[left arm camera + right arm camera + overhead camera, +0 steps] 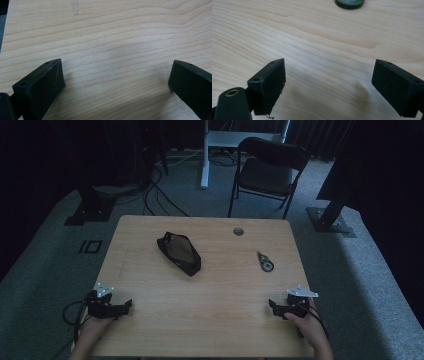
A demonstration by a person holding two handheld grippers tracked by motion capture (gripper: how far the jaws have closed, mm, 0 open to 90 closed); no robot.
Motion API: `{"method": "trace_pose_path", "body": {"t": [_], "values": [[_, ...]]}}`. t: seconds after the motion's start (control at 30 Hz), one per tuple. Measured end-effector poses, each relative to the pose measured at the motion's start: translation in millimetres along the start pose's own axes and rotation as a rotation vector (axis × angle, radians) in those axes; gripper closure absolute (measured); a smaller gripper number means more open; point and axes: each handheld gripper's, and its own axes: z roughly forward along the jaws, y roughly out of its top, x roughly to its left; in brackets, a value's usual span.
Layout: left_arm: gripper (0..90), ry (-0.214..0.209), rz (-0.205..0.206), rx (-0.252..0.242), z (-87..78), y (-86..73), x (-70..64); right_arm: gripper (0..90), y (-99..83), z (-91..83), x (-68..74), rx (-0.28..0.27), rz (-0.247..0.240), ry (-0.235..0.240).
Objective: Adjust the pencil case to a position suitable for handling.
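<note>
**Table, two grippers at rest, dim room**

Table (210,295): pale wood grain, one round grommet (238,231) near the far edge. Pouch (179,253): black, lying left of centre, well apart from both grippers. Tape dispenser (265,261): small, green, right of centre, ahead of the right gripper (274,306). Left gripper (126,306): near-left corner, jaws spread wide, nothing between. Right gripper: near-right corner, jaws likewise spread and bare. Floor: grey carpet, cables. Chair (267,170): black, folding, beyond the table. Surroundings dark.
</note>
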Motion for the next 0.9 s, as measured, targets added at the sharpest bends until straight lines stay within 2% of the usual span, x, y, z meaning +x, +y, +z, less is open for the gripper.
{"method": "trace_pose_path", "body": {"t": [0.23,0.6,0.73,0.83,0.9], "values": [[0.4,0.000,0.000,0.000,0.0,0.0,0.0,11.6,10.1,6.1,8.6,-0.013,-0.022,0.014],[0.4,0.000,0.000,0.000,0.0,0.0,0.0,11.8,31.3,22.9,30.1,-0.029,-0.069,0.068],[0.4,0.000,0.000,0.000,0.0,0.0,0.0,11.8,34.5,30.7,37.7,-0.018,-0.088,0.092],[0.4,0.000,0.000,0.000,0.0,0.0,0.0,11.8,36.3,34.0,41.3,-0.017,-0.086,0.103],[0.4,0.000,0.000,0.000,0.0,0.0,0.0,11.8,39.7,38.8,47.2,-0.025,-0.090,0.127]]}}
